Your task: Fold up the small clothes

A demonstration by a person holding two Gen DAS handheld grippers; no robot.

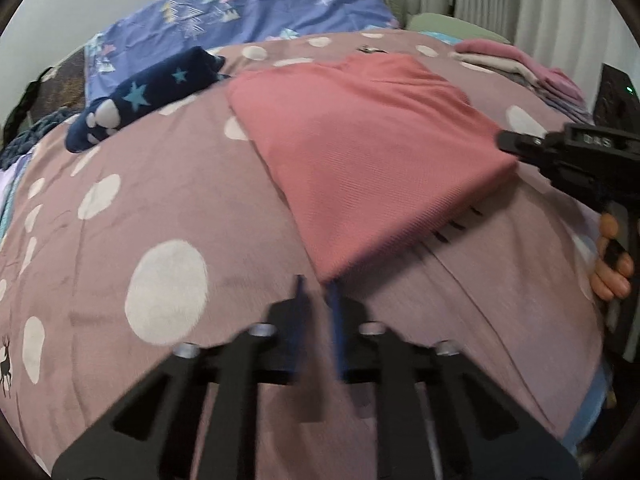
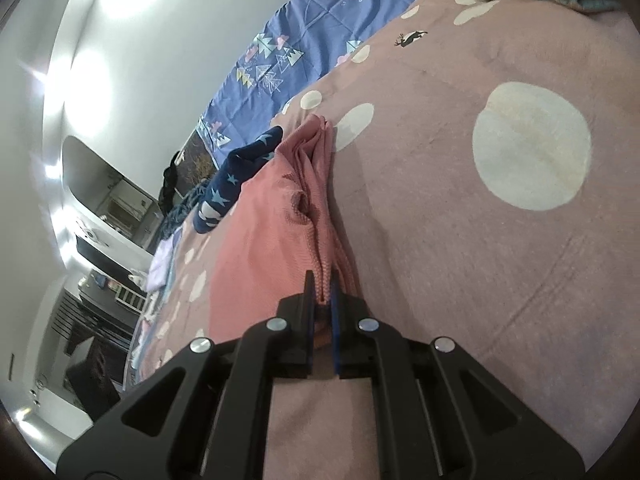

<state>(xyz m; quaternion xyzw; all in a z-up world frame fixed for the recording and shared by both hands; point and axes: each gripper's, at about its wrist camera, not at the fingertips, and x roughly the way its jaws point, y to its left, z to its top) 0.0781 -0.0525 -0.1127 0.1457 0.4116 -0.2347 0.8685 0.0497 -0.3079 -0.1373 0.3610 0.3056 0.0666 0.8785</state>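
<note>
A folded pink ribbed garment (image 1: 360,152) lies across the centre of the left wrist view, spread on a bed covered by a mauve quilt with white dots (image 1: 168,296). Its near corner reaches down to the tips of the left tool (image 1: 316,284), at lower centre of the frame. The picture is blurred there; the jaws stand nearly together, with only a narrow gap, and whether they pinch the corner of the cloth cannot be told.

At the right edge of the same view the right tool (image 1: 505,139) meets the garment's right-hand corner, with a hand (image 1: 610,264) wrapped around its grip below. In the right wrist view that tool (image 2: 322,280) sits at lower centre, its jaws closed on a bunched edge of the pink garment (image 2: 256,240), the knit fabric pressed between the blue pads (image 2: 335,292). The stacked folds run from there toward the middle of the frame.

A navy sock with pale blue stars and a paw print (image 1: 140,96) rests at upper left of the left wrist view, apart from the pink piece. A stack of folded clothes (image 1: 520,64) sits at upper right, and a blue sheet printed with trees (image 1: 248,12) runs along the top, against the wall.
</note>
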